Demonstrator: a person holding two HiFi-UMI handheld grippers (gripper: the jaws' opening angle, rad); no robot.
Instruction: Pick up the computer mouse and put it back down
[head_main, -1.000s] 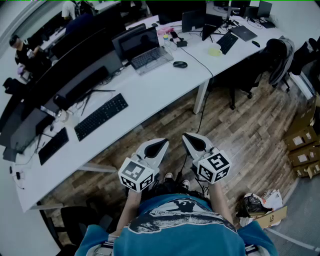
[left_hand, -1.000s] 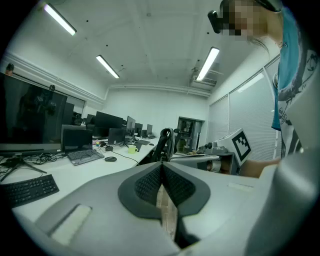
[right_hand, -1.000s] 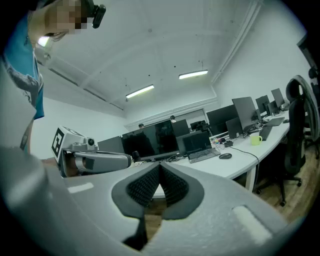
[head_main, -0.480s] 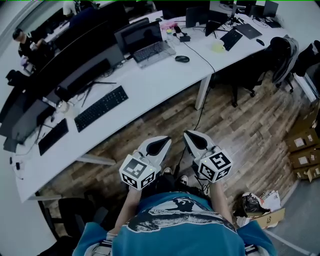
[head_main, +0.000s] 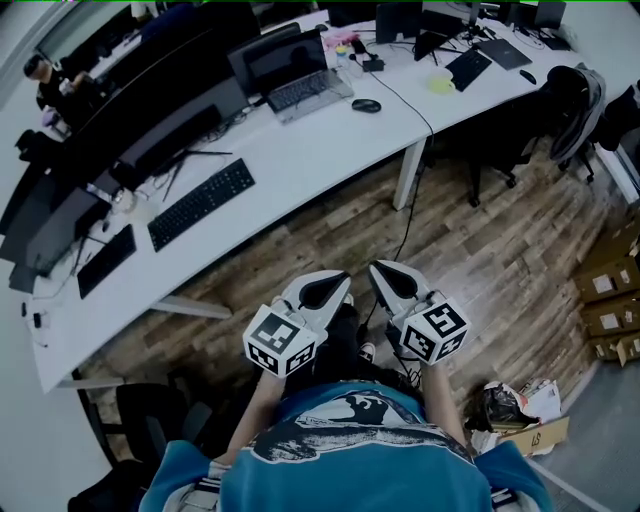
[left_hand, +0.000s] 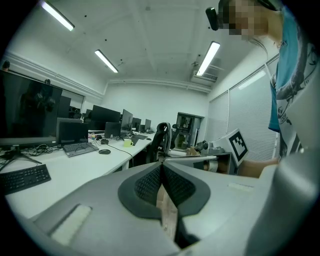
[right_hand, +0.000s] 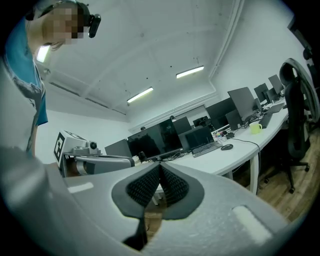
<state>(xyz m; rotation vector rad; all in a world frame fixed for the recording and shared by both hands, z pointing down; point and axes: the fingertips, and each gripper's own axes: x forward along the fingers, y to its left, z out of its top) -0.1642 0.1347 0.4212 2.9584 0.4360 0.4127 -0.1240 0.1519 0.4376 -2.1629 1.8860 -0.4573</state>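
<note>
A small black computer mouse (head_main: 366, 105) lies on the long white desk (head_main: 300, 170), right of an open laptop (head_main: 290, 75); the mouse (left_hand: 104, 151) shows far off in the left gripper view, and the mouse (right_hand: 227, 147) again in the right gripper view. Both grippers hang close to my body over the wooden floor, well short of the desk. My left gripper (head_main: 334, 277) is shut with nothing between its jaws. My right gripper (head_main: 378, 267) is shut and empty as well. The two sit side by side, pointing toward the desk.
Black keyboards (head_main: 200, 204), monitors (head_main: 150, 150) and cables crowd the desk's left half. A yellow-green cup (head_main: 439, 84) and more screens stand at the far right. An office chair (head_main: 565, 110) with a jacket, cardboard boxes (head_main: 608, 300) and a pile of rubbish (head_main: 515, 412) lie to the right.
Both grippers have drifted slightly lower in the head view, and the desk has shifted upward and a little right as the view moved. Both stay shut.
</note>
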